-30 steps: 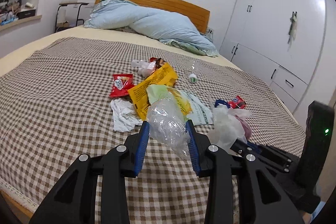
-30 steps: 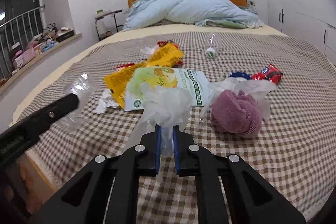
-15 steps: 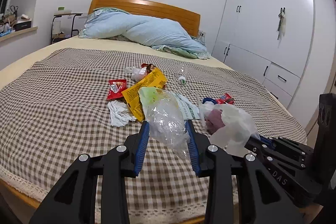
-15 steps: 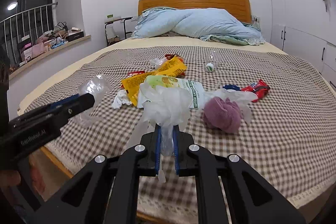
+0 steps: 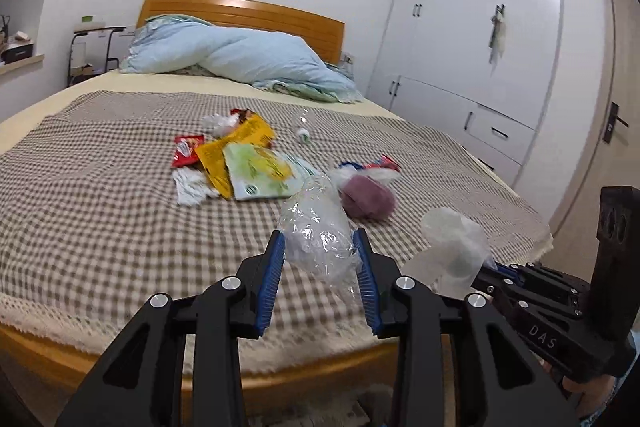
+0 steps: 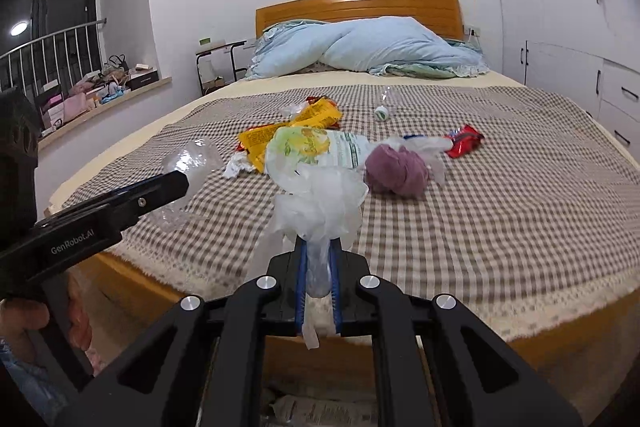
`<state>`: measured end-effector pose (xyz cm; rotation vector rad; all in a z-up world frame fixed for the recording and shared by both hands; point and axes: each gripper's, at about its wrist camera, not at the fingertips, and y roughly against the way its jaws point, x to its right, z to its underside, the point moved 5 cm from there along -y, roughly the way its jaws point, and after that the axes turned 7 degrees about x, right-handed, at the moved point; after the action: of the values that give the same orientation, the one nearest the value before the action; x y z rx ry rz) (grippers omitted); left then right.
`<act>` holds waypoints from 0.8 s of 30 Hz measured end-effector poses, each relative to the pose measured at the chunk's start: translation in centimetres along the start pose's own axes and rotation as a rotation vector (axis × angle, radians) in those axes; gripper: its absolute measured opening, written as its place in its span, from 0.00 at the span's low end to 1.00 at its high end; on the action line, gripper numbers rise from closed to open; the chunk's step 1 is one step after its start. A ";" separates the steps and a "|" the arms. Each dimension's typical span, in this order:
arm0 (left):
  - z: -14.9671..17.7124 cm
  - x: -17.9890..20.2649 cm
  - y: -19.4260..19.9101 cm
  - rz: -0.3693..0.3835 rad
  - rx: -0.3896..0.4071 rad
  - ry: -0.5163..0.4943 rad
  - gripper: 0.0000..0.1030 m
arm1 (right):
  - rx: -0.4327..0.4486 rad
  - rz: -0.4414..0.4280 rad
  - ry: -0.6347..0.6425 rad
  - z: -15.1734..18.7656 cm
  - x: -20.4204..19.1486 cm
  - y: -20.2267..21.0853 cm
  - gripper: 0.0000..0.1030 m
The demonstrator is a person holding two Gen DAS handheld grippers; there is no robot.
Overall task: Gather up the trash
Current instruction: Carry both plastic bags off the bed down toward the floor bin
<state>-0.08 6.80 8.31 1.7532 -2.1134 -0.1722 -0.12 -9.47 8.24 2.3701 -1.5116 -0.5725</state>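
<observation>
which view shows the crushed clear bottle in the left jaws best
The left wrist view: the crushed clear bottle sits centred and close between the left gripper jaws, its crinkles sharp. The right wrist view shows it only at the left edge, partly hidden behind that gripper's arm and faint against the checked blanket.

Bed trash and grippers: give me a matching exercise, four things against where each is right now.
Things:
1. crushed clear bottle
2. white plastic bag
3. purple cloth ball
4. red wrapper

Places:
A. lying on the checkered blanket, nearest the wardrobe side
B. clamped in the right gripper
C. pinched in the left gripper
D. on the blanket, against a loose white bag

Pairs: 1-C, 2-B, 3-D, 4-A
</observation>
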 end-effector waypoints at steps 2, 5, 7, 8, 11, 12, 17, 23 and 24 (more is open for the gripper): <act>0.4 0.4 0.4 0.011 -0.004 -0.005 0.32 | -0.004 -0.002 -0.006 0.7 0.0 0.7 0.10; 1.3 0.8 0.9 0.023 -0.018 -0.017 0.32 | -0.013 -0.008 0.002 1.5 -0.4 1.3 0.10; 1.9 0.9 1.3 0.026 -0.027 -0.021 0.32 | -0.019 -0.010 0.019 2.1 -0.9 1.6 0.10; 2.1 1.0 1.4 0.029 -0.034 -0.022 0.32 | -0.021 -0.010 0.027 2.3 -1.1 1.7 0.10; 2.8 1.3 1.7 0.034 -0.051 -0.033 0.32 | -0.034 -0.013 0.037 2.9 -1.3 1.9 0.10; 3.1 1.5 1.8 0.034 -0.055 -0.040 0.32 | -0.039 -0.013 0.038 3.1 -1.4 2.0 0.10; 4.4 2.2 2.1 0.050 -0.084 -0.056 0.32 | -0.079 -0.008 0.052 4.6 -1.7 2.2 0.10; 6.7 2.7 1.9 0.069 -0.143 -0.061 0.32 | -0.129 0.000 0.058 6.6 -1.3 2.1 0.10; 7.1 2.7 1.8 0.070 -0.156 -0.063 0.32 | -0.139 0.004 0.057 7.0 -1.2 2.1 0.10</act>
<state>-4.74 3.49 3.00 1.6012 -2.1396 -0.3674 -5.48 -9.36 3.17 2.2582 -1.4044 -0.5841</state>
